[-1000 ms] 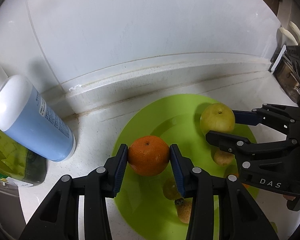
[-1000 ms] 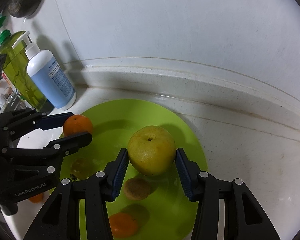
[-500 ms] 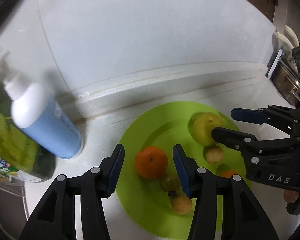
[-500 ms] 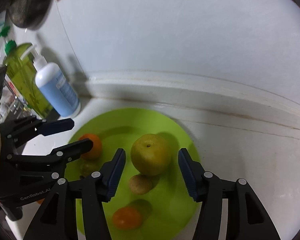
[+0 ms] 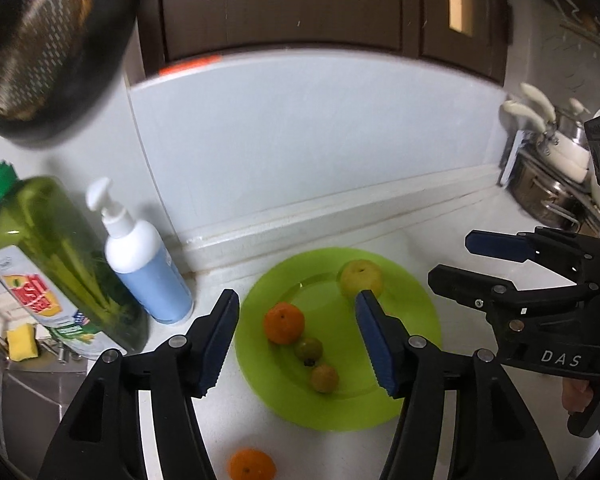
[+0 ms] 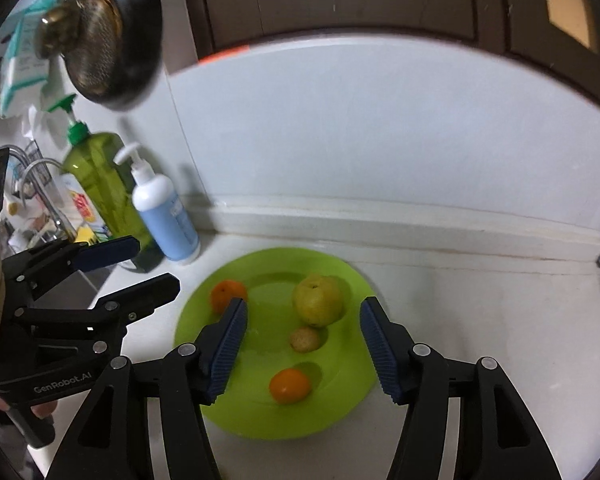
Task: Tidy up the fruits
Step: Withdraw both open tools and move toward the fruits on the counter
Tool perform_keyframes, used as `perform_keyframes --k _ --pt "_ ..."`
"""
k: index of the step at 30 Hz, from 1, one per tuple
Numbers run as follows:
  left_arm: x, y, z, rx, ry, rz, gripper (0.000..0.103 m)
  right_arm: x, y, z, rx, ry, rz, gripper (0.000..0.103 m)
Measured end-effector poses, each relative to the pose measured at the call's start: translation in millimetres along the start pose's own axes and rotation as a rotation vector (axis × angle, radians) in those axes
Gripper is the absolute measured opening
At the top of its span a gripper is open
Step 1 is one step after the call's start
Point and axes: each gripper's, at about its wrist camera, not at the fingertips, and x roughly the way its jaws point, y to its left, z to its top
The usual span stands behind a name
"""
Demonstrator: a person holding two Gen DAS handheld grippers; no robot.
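Fruit sits on the lime-green plate, which lies on the white counter close to the back wall. You hold the left gripper above the plate's left side, its blue-padded fingers spread wide and gripping nothing. Your right gripper hangs over the plate's near half, its fingers just as far apart and empty.

On the plate, the yellow-green pear rests toward the back edge, and the larger orange lies near the left edge. Just in front of that orange, two small greenish-brown fruits lie close together. In the right wrist view a small orange sits near the plate's front edge. Another orange lies off the plate on the counter, near the front. A blue pump bottle and a green soap bottle stand beside each other at the counter's left back corner.
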Motion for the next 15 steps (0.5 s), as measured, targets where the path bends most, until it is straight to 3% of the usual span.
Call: perform_keyframes --k 15 --pt "-81 -45 -30 0.036 -0.107 -0.035 0.068 -86 2 -39 0.017 -0.102 -0.081 0.067"
